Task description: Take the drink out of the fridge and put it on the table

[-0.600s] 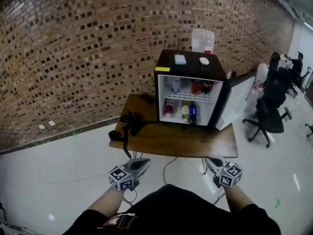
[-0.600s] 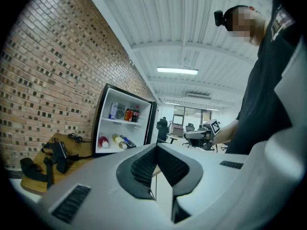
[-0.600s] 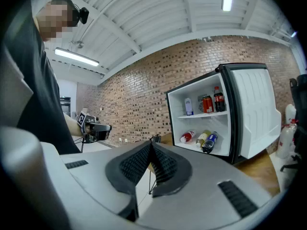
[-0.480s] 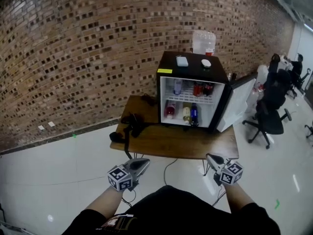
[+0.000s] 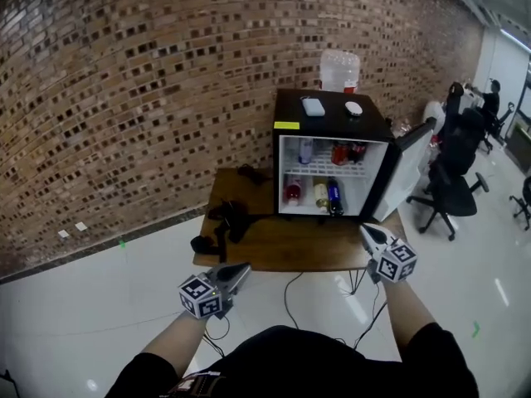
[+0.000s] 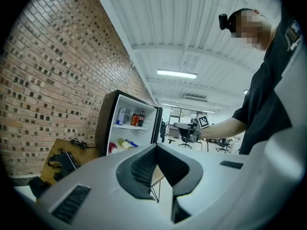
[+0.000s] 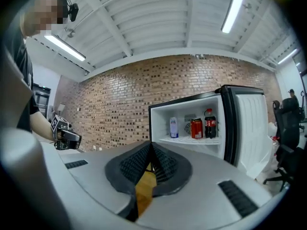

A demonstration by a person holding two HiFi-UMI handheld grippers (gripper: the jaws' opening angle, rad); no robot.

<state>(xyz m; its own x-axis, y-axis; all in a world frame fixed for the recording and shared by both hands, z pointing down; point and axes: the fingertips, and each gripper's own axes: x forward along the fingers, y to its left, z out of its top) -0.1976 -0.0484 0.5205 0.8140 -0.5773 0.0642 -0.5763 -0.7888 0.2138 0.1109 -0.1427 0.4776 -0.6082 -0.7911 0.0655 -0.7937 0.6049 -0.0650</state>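
Nearest the camera, the person's two forearms reached forward, each holding a grey tool with a marker cube. The left claw (image 5: pixel 239 272) was pressed together on nothing and hung low, short of the tabletop (image 5: pixel 274 243). The right claw (image 5: pixel 369 233) was likewise closed and empty, but raised higher and further forward, over the tabletop's front right corner, so it looked the nearer of the two to the task. A heap of black straps (image 5: pixel 228 222) lay at the tabletop's left end. Beyond stood a small black fridge (image 5: pixel 332 127) with its door (image 5: pixel 404 177) swung open to the right. The drinks were all inside: a pale bottle (image 5: pixel 306 150), a red can (image 5: pixel 338 152) and a cola bottle (image 5: pixel 354 151) upright on the upper shelf, three more bottles below, seemingly on their sides. From the right claw they lay straight ahead and slightly left. A brick wall (image 5: pixel 124 98) closed the background
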